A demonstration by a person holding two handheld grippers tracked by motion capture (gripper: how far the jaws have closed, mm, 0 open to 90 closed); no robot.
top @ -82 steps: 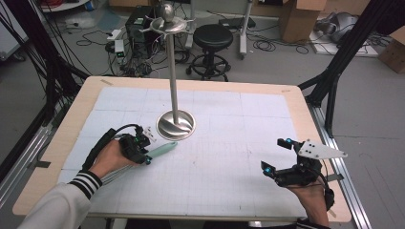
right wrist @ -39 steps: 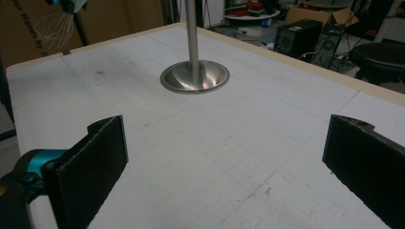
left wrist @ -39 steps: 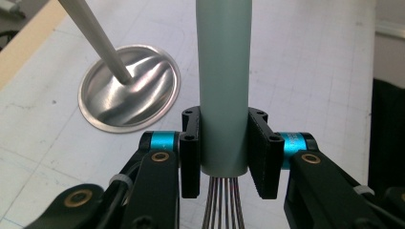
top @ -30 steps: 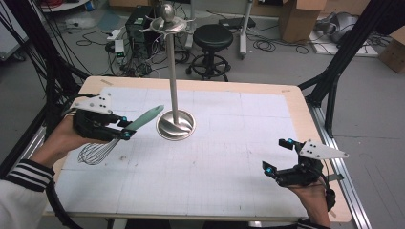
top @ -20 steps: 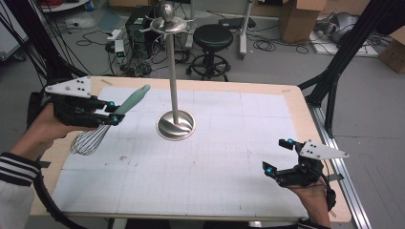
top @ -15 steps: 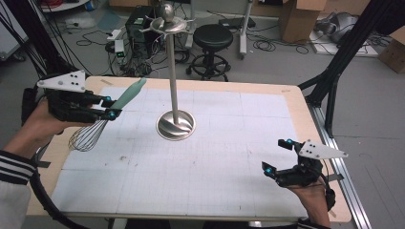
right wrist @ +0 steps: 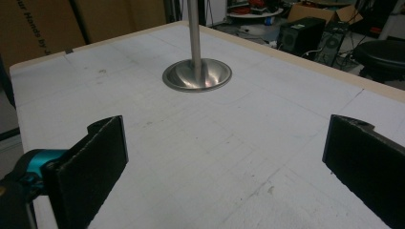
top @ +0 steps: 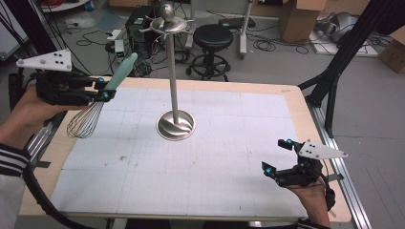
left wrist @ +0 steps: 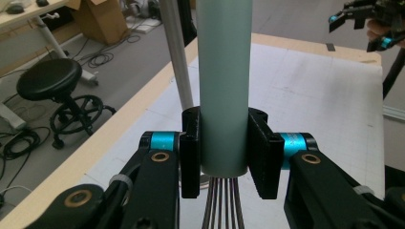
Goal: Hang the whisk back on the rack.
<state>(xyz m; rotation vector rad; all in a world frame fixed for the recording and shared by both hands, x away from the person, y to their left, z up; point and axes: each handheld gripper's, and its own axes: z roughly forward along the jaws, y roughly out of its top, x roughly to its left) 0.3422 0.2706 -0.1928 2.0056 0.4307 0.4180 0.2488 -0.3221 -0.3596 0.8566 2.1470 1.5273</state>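
My left gripper (top: 101, 88) is shut on a whisk (top: 95, 109) by its pale green handle (top: 120, 71), held in the air over the table's far left. The handle slants up toward the stand's top and the wire loops (top: 85, 121) hang down below the jaws. In the left gripper view the pads clamp the green handle (left wrist: 224, 86) from both sides, wires (left wrist: 220, 210) showing beneath. A tall steel stand (top: 173, 71) with hooks at its top (top: 167, 23) rises from a round base (top: 175, 125) at the table's middle. My right gripper (top: 279, 156) rests open near the front right, nothing between its pads (right wrist: 105, 157).
A white gridded mat (top: 229, 143) covers the wooden table (top: 291, 90). Beyond the far edge stand a black stool (top: 213, 38), a computer case and cables on the floor. The stand's base (right wrist: 197, 75) lies ahead of the right gripper.
My left gripper picked the whisk up from near the stand's base, carried it left and raised it, tilting the handle up toward the stand's top. The right gripper kept still.
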